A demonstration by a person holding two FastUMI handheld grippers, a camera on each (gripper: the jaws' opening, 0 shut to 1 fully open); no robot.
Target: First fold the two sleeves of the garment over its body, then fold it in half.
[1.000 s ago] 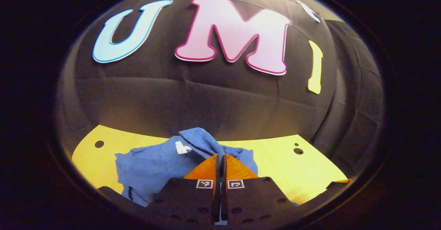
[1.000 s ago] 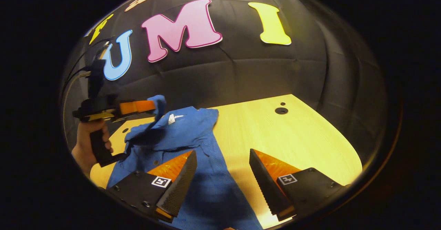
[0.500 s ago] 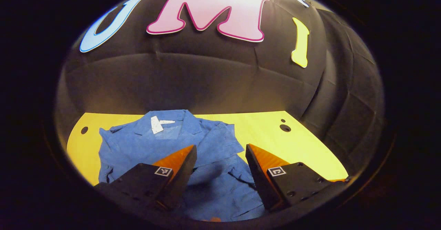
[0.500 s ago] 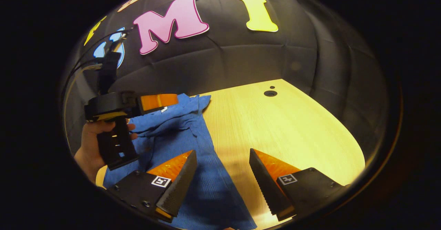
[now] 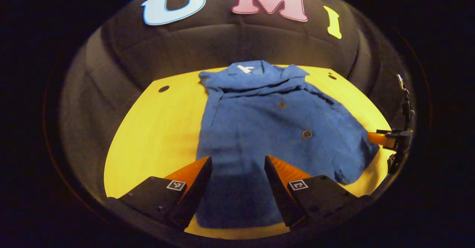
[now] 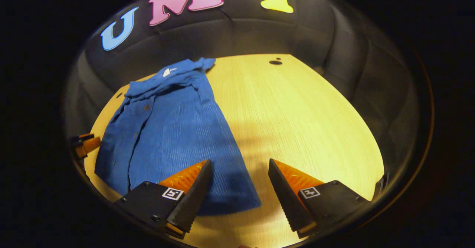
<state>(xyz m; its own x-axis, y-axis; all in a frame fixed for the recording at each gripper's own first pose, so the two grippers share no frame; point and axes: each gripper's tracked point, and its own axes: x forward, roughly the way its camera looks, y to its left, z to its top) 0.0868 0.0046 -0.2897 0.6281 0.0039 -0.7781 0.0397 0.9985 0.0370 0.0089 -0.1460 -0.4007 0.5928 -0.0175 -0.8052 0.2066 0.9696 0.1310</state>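
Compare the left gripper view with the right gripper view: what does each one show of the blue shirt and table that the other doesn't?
Left gripper view: two buttons down the shirt front, one at, and table holes on both sides of the collar, such as. The right tongs poke in beside the shirt's edge.

Right gripper view: a wide bare stretch of the table beside the shirt, and the left tongs at the far edge.

Both: the blue shirt lying flat with its white collar tag, and open tongs above the hem.
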